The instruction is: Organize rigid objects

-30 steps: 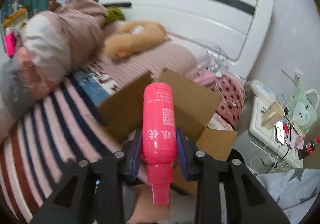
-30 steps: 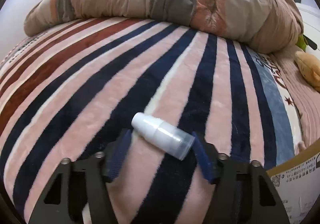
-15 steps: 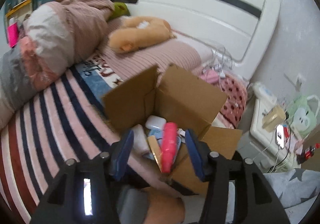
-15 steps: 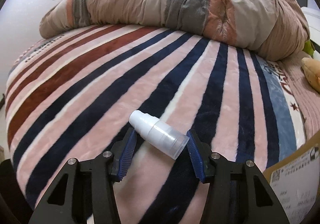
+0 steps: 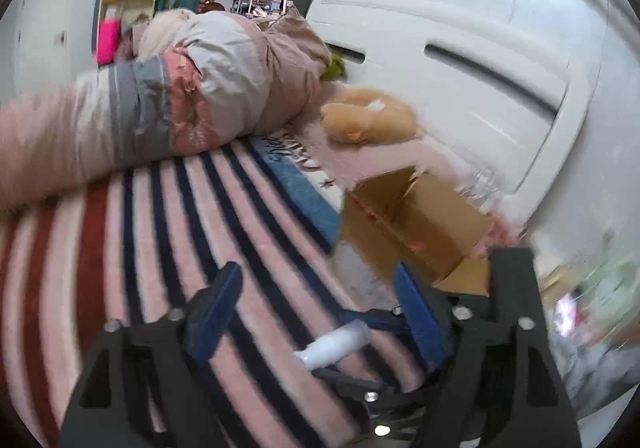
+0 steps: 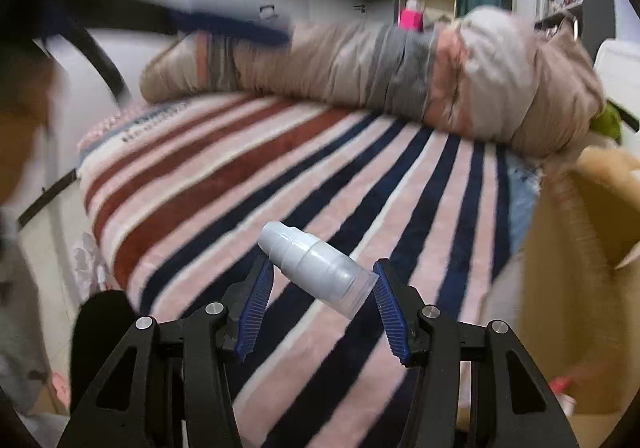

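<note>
White spray bottle (image 6: 318,270) is gripped crosswise by right gripper (image 6: 322,298) above striped blanket (image 6: 224,183); left gripper (image 5: 316,306) is spread wide, empty.

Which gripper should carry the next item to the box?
Right. The right gripper already clamps the white pump bottle, with the cardboard box close beside it. The left gripper is open and empty.

I see a blanket (image 6: 320,175) striped pink, navy and brick red. My right gripper (image 6: 322,306) has blue ridged pads on black arms, around a white bottle (image 6: 316,268) with a clear cap. The cardboard box (image 5: 416,228) is plain brown, the plush toy (image 5: 368,119) tan.
</note>
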{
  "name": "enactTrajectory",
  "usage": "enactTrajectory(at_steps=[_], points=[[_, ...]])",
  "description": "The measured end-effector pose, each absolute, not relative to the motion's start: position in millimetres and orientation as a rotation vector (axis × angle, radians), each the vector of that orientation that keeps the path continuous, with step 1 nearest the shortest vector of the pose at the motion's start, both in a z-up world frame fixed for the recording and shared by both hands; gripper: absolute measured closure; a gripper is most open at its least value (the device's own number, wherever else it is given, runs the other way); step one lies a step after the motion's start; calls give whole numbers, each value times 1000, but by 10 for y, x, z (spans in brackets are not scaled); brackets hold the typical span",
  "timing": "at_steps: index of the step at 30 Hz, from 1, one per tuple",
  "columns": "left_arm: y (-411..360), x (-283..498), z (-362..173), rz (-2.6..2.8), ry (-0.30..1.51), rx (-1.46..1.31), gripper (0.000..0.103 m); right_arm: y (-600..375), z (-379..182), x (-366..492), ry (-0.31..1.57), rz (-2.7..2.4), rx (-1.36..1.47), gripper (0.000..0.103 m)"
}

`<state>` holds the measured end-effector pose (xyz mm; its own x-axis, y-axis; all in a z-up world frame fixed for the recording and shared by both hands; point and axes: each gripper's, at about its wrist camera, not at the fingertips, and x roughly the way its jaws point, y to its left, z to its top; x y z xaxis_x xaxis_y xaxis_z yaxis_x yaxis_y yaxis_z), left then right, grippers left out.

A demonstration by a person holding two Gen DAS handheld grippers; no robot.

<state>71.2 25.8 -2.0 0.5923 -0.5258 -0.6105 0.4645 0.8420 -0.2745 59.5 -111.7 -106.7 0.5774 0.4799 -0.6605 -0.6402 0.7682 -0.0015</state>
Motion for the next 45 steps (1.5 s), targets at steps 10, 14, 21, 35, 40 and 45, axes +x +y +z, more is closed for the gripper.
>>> enactTrajectory(at_steps=[10, 14, 21, 35, 40, 45], points=[[-122, 766, -56, -599, 720, -41, 25, -1939, -318, 496, 559, 494, -256, 55], [-369, 857, -69, -620, 731, -20, 25, -2348, -205, 685, 585, 433, -219, 55], [-675, 1004, -96, -614, 729, 9, 20, -2722, -356, 1154, 735, 365, -155, 53], [-374, 814, -53, -392, 639, -25, 1, -2810, -158, 983, 619, 438, -95, 7], [-122, 633, 17, -177, 568, -34, 1, -2706, 78, 741, 412, 557, -104, 0], [119, 500, 31, -18, 525, -61, 1, -2617, 153, 670, 364, 651, -47, 0]])
